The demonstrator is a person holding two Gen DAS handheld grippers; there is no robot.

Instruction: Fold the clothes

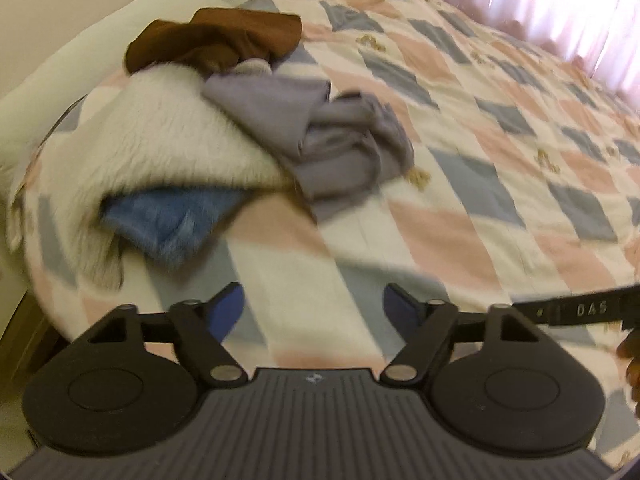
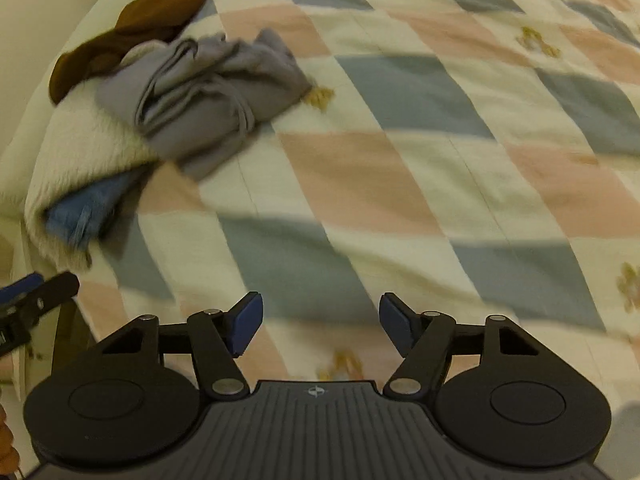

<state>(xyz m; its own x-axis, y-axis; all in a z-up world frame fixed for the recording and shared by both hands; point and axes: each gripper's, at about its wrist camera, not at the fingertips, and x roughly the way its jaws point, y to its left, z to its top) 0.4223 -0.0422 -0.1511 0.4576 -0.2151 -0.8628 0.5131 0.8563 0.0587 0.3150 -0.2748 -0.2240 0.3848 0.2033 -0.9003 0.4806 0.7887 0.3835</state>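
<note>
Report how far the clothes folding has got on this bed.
Done: nothing looks folded. The grey garment, brown garment, blue piece and fluffy white item lie crumpled in one pile on the checked quilt.
In hand: nothing; the left gripper and right gripper are both open and empty, short of the pile.
Left: every piece.

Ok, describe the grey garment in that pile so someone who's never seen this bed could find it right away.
Start at the bed's patchwork quilt and find the heap of clothes near its left edge. The grey garment lies crumpled on the heap's right side, spilling onto the quilt. It is smooth and lilac-grey, unlike the fluffy white fleece beside it, the brown garment behind and the blue cloth tucked under the fleece.
</note>
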